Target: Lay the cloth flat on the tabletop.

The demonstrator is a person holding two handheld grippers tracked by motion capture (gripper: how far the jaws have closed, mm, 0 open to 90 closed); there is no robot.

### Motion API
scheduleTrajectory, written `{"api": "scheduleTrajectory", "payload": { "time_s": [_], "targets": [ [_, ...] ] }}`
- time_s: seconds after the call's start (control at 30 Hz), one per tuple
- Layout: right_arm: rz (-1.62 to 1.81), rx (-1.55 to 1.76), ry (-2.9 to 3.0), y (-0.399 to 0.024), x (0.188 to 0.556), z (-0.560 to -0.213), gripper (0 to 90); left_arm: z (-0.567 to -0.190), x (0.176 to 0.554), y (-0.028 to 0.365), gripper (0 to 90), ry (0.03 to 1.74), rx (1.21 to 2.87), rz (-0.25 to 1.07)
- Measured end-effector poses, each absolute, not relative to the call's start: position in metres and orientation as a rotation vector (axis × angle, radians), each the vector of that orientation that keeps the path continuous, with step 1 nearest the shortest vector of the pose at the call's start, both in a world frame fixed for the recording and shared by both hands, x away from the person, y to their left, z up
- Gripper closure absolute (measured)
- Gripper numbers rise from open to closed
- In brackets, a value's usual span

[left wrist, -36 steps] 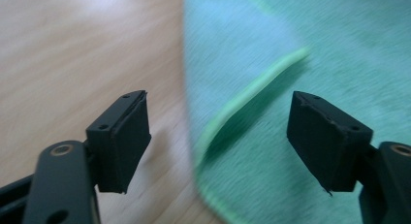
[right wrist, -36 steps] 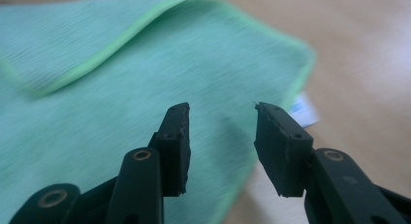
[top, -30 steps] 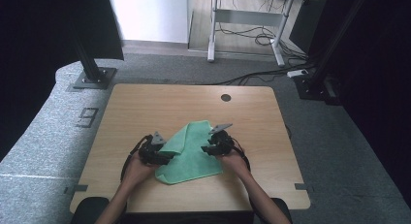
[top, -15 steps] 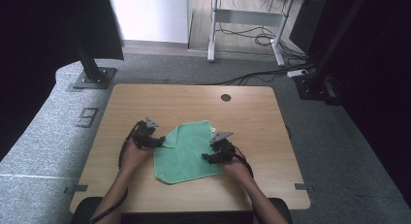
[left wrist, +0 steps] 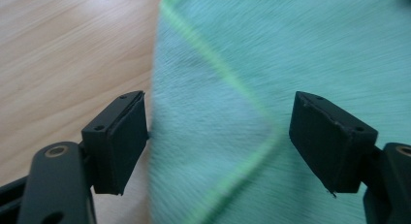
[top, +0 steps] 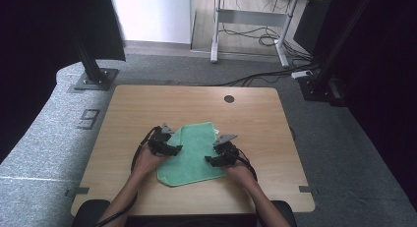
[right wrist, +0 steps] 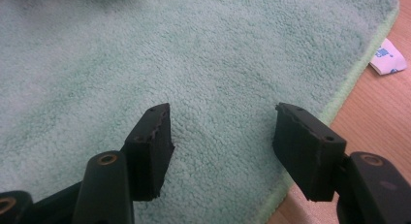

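A green towel point(top: 193, 156) lies flat on the wooden table point(top: 147, 104), near its front middle. My left gripper point(top: 170, 150) sits at the towel's left edge and my right gripper point(top: 215, 160) at its right side. In the left gripper view the left gripper point(left wrist: 218, 105) is open over the towel point(left wrist: 300, 49), where a bright green hem crosses it, and nothing is between the jaws. In the right gripper view the right gripper point(right wrist: 223, 112) is open just above the towel point(right wrist: 194, 49), close to its right hem. A small white label point(right wrist: 387, 57) sticks out from that hem.
A round cable hole point(top: 229, 99) is set in the table's far side. Bare wood surrounds the towel on all sides. Black stand bases point(top: 93, 79) sit on the grey floor beyond the table's far corners.
The towel, bunched between the grippers a second ago, now lies flat. My left gripper swung out to the left and came back to the towel's left edge. My right gripper drew slightly nearer.
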State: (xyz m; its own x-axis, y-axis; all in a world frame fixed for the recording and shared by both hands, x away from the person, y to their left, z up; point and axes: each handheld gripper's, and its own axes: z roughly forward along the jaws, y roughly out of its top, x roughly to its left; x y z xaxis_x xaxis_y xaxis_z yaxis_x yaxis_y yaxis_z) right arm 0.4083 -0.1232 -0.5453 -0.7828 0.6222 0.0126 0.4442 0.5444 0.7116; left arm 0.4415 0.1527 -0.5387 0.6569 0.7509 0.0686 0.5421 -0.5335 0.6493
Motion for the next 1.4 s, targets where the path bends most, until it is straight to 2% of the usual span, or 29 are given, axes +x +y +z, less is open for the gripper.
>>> {"api": "scheduleTrajectory", "payload": {
  "time_s": [0.03,0.13,0.3,0.43,0.57,0.77,1.2,1.4],
  "targets": [
    [1.073,0.892,2.538,-0.124,0.408,-0.546,38.1,-0.538,0.446,0.157,21.0,1.035,2.259,0.458],
    [1.077,0.892,2.534,-0.124,0.408,-0.546,38.0,-0.534,0.459,0.175,23.8,1.129,2.267,0.574],
    [1.08,0.891,2.532,-0.124,0.407,-0.546,38.0,-0.526,0.483,0.23,24.8,1.366,2.159,0.594],
    [1.081,0.889,2.532,-0.124,0.407,-0.546,38.0,-0.515,0.473,0.247,25.5,1.354,2.106,0.567],
    [1.082,0.89,2.528,-0.125,0.407,-0.547,37.9,-0.516,0.446,0.232,23.0,1.231,2.107,0.46],
    [1.077,0.903,2.526,-0.126,0.405,-0.546,38.0,-0.538,0.432,0.198,20.5,1.124,2.245,0.419],
    [1.046,1.006,2.454,-0.166,0.401,-0.547,38.3,-0.542,0.482,0.156,17.8,1.11,2.214,0.394],
    [1.044,1.063,2.41,-0.18,0.407,-0.548,37.4,-0.542,0.491,0.143,17.6,1.112,2.211,0.403]
  ]
}}
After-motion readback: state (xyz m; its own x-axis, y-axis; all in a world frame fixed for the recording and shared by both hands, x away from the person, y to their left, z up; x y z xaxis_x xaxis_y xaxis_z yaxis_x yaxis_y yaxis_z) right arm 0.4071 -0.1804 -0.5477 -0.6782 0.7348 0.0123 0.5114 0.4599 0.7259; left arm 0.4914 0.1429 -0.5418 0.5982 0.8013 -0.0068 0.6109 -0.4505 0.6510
